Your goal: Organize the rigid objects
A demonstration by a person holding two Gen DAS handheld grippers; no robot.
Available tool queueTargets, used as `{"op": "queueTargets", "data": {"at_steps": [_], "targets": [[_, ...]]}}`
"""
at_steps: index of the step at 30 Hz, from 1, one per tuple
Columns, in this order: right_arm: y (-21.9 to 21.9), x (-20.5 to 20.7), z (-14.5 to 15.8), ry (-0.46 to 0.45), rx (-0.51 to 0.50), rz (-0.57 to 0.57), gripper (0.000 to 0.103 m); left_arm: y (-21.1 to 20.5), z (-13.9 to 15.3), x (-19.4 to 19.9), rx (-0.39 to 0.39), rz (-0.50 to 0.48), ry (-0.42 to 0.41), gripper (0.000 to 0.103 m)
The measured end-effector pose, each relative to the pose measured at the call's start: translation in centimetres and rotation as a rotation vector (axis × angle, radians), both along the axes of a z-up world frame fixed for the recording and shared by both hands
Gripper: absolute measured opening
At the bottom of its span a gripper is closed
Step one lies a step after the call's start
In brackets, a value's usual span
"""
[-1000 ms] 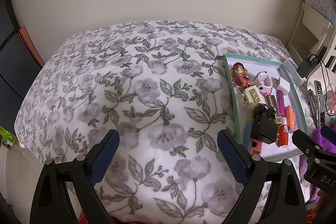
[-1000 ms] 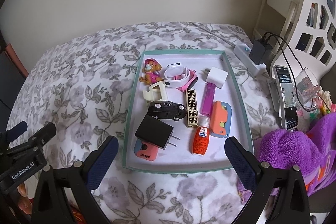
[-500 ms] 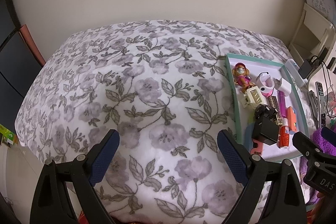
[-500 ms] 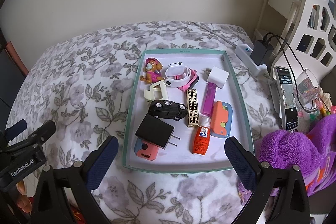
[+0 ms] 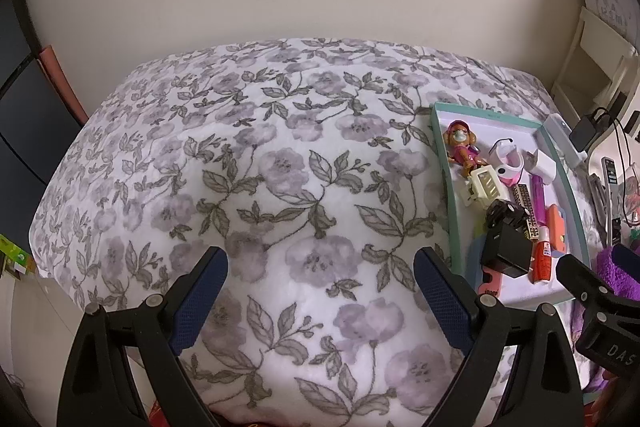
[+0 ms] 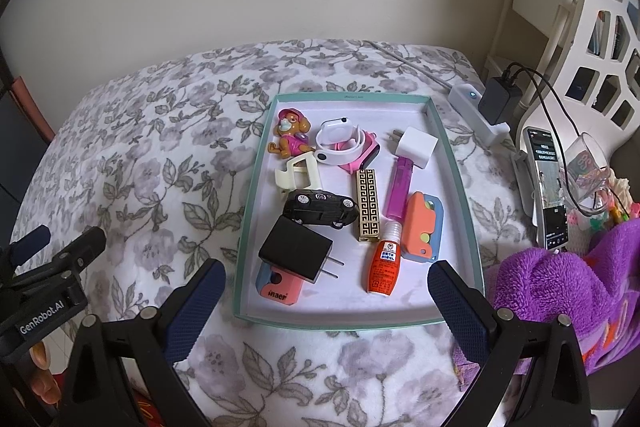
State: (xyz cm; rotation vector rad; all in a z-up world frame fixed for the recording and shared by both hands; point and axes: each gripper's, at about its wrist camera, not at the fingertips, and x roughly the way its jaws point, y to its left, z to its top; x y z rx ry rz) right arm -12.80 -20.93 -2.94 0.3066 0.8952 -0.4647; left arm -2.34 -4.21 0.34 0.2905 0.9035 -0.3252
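Observation:
A teal-rimmed tray (image 6: 464,187) lies on the floral bed and holds several small objects: a pink dog toy (image 6: 291,139), a black toy car (image 6: 320,207), a black plug adapter (image 6: 296,254), an orange glue bottle (image 6: 382,265), a gold patterned bar (image 6: 368,205) and a white charger (image 6: 418,146). My right gripper (image 6: 326,301) is open and empty, at the tray's near edge. My left gripper (image 5: 320,287) is open and empty over bare blanket, left of the tray (image 5: 448,195). The right gripper's side shows in the left wrist view (image 5: 600,303).
A purple fleece (image 6: 560,291) lies right of the tray. A phone (image 6: 546,187), a power strip (image 6: 476,111) with cables and a white shelf (image 6: 580,39) stand at the right. The floral blanket (image 5: 260,167) spreads left. A wall is behind.
Both views have shifted slightly; the tray sits a little lower and farther right in the left wrist view. Both grippers stay open and empty. No object moved.

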Motion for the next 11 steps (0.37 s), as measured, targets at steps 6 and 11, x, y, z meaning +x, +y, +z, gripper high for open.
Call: {"op": "queueTargets", "data": {"at_steps": [6, 11], "targets": [[0.03, 0.05, -0.03, 0.000, -0.001, 0.000, 0.103, -0.16, -0.16, -0.01, 0.001, 0.013, 0.003, 0.094], [0.07, 0.06, -0.02, 0.000, 0.000, -0.001, 0.103, -0.11, 0.35, -0.42, -0.010, 0.012, -0.027, 0.094]]}}
